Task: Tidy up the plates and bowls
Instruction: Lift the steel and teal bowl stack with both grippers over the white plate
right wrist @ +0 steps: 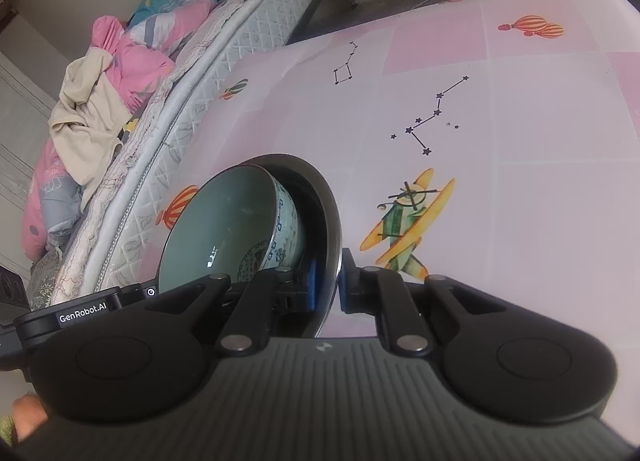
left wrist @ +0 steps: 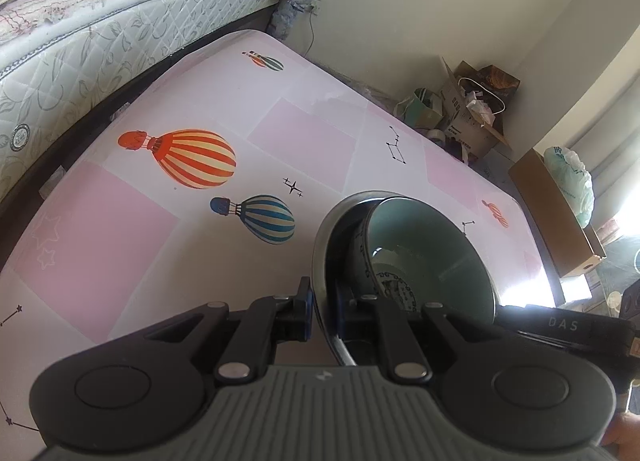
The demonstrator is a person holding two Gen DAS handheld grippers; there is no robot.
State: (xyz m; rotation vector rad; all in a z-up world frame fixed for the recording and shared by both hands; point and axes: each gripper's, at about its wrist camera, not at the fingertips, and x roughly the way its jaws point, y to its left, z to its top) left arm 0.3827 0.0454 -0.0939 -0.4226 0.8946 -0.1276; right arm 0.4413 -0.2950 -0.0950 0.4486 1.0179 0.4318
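Note:
A metal plate (left wrist: 322,237) with a pale green ceramic bowl (left wrist: 432,245) in it is held above the table. My left gripper (left wrist: 324,311) is shut on the plate's rim on one side. My right gripper (right wrist: 326,285) is shut on the rim of the same plate (right wrist: 330,217) on the opposite side; the bowl (right wrist: 224,221), with blue pattern outside, sits inside it. Each gripper's body shows at the edge of the other's view.
The table (left wrist: 160,221) wears a pink and white cloth with balloons, stars and a plane (right wrist: 404,229). A bed with a mattress (left wrist: 100,37) and bedding (right wrist: 120,61) runs along one side. Cardboard boxes (left wrist: 472,109) stand on the floor beyond the table.

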